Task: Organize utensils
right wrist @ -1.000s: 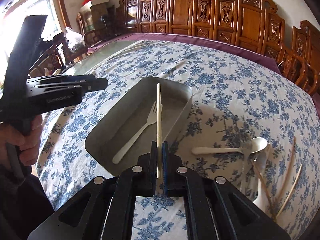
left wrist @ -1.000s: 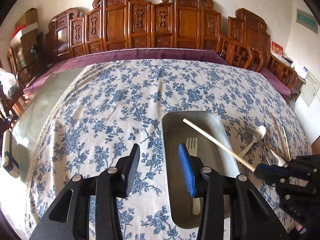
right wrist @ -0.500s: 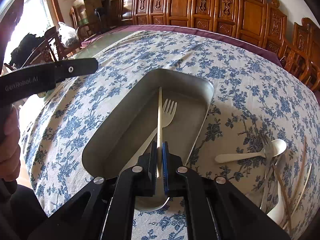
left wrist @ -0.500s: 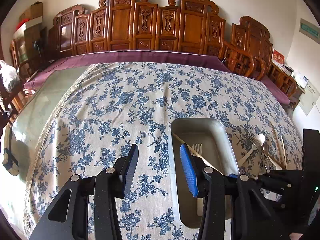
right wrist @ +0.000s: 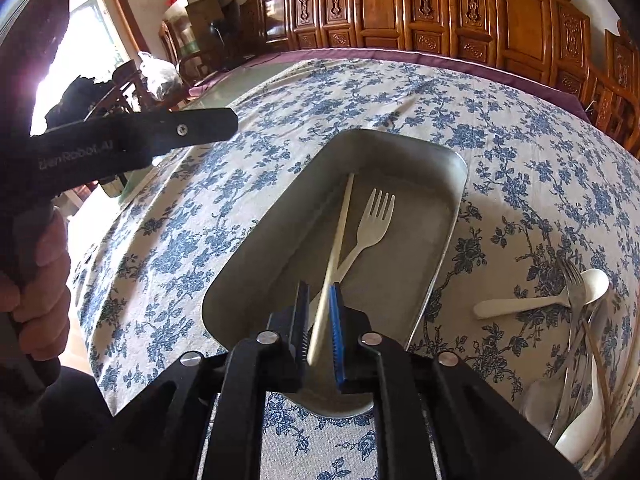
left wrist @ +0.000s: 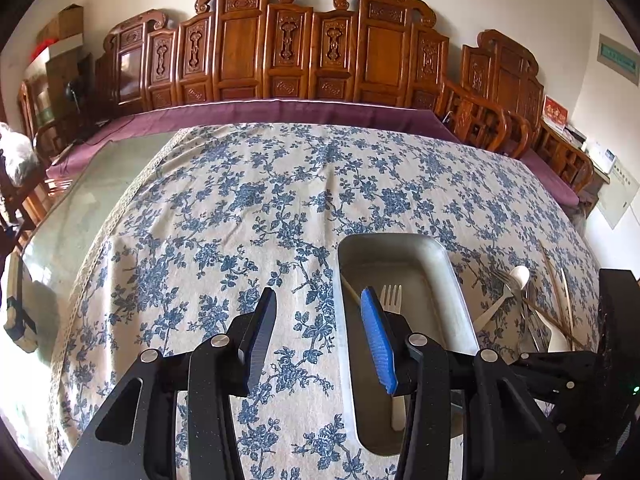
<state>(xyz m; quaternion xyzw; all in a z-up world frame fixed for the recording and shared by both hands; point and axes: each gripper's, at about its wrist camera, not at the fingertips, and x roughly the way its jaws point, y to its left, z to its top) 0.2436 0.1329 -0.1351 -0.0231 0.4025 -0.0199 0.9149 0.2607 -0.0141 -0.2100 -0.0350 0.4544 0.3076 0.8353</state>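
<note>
A metal tray [right wrist: 460, 168] lies on the floral tablecloth with a white plastic fork [right wrist: 372, 220] in it. My right gripper [right wrist: 319, 292] hangs over the tray's near end and its jaws are opening. A pale chopstick [right wrist: 340, 232] stands loosely between them, tilted, its far tip down on the tray floor beside the fork. My left gripper [left wrist: 318, 300] hovers open and empty over the cloth just left of the tray [left wrist: 420, 276]. In the left wrist view the fork [left wrist: 391, 298] and the chopstick's tip [left wrist: 350, 290] show behind the blue pad.
A heap of loose utensils [right wrist: 576, 320] lies on the cloth right of the tray: white spoons, a metal fork, several chopsticks. A person's hand [right wrist: 40, 280] holds the left gripper at the left. Carved wooden chairs [left wrist: 320, 48] line the table's far side.
The right gripper has come down over the tray with the chopstick. Its jaws have parted and the chopstick now leans loose, its tip lying in the tray. The left gripper has stayed put.
</note>
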